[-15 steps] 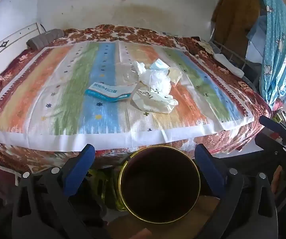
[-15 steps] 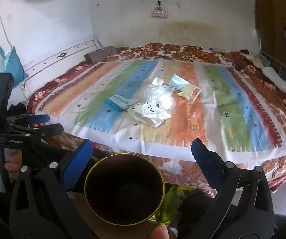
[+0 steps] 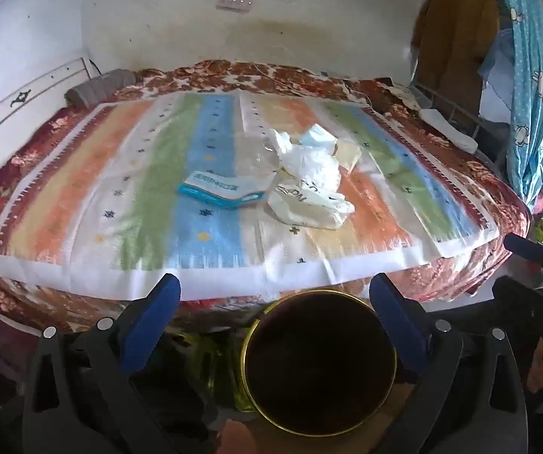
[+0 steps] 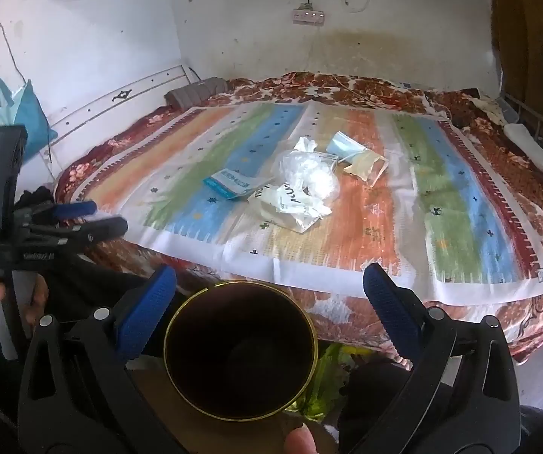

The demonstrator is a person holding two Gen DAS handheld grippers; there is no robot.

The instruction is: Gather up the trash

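Left hand-held gripper (image 3: 274, 295): blue-padded fingers spread apart, holding nothing, hovering above a dark, gold-rimmed bin (image 3: 320, 372) at 6 o'clock. Right hand-held gripper (image 4: 269, 283): fingers likewise apart and empty, over the same bin. Trash pile (image 3: 305, 178) lies at 12 o'clock on the bed (image 3: 82, 196), well apart from both: blue-and-white packet (image 3: 220, 191) at its 9 o'clock, crumpled white bag (image 3: 309, 204), small pouches at 1 o'clock.

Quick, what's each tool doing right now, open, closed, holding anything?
Left tool: open, holding nothing, poised above the dark bin by the bed.
Right tool: open, holding nothing, nowhere near the trash pile.
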